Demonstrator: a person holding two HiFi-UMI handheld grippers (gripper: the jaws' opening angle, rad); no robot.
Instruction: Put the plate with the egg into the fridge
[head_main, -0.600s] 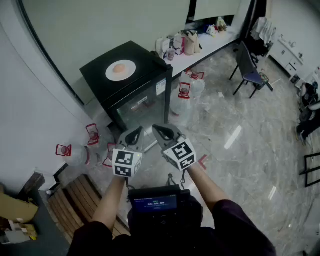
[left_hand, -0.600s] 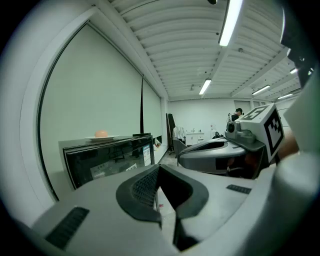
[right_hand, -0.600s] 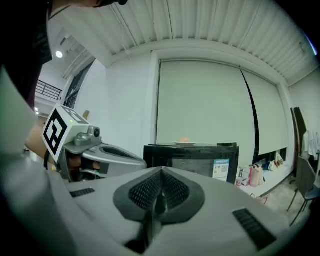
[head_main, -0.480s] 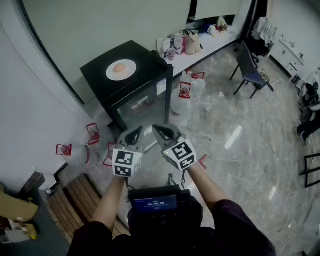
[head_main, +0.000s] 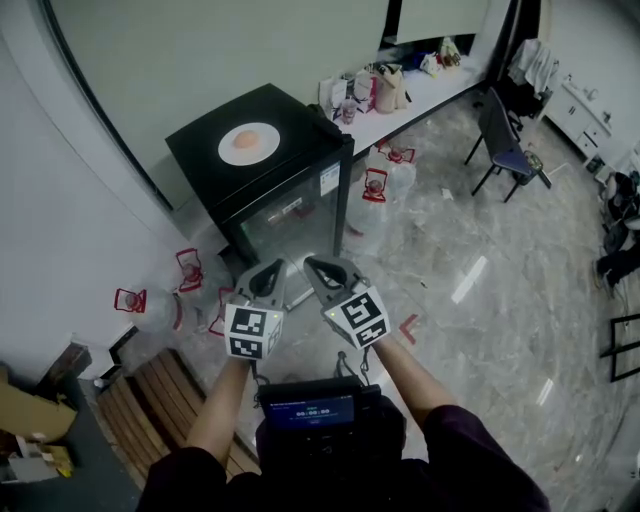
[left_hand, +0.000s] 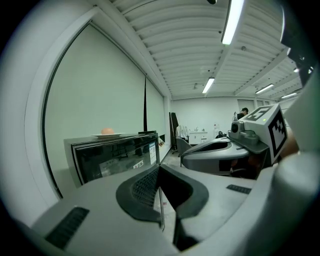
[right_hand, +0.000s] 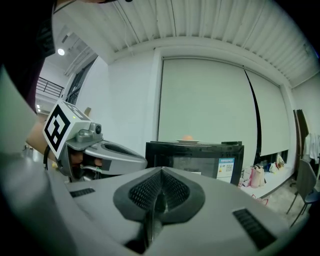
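Observation:
A white plate (head_main: 248, 144) with a pinkish egg (head_main: 244, 139) on it rests on top of a small black fridge (head_main: 290, 170) with a glass door, which is closed. Both grippers hover side by side well short of the fridge, above the floor. My left gripper (head_main: 268, 270) is shut with nothing in it, and my right gripper (head_main: 318, 266) is shut and empty too. In the left gripper view the egg (left_hand: 107, 131) and plate show far off on the fridge (left_hand: 117, 156). The right gripper view shows the plate (right_hand: 188, 141) on the fridge (right_hand: 200, 159) straight ahead.
Several clear water jugs with red caps (head_main: 140, 305) lie on the floor left of the fridge, more (head_main: 380, 190) to its right. A white counter (head_main: 420, 85) with bags runs behind. A chair (head_main: 500, 140) stands at right. Wooden slats (head_main: 140, 400) lie near my left arm.
The view has shifted slightly, with the fridge and plate now a little lower and to the right in the picture. Both grippers stay shut and side by side.

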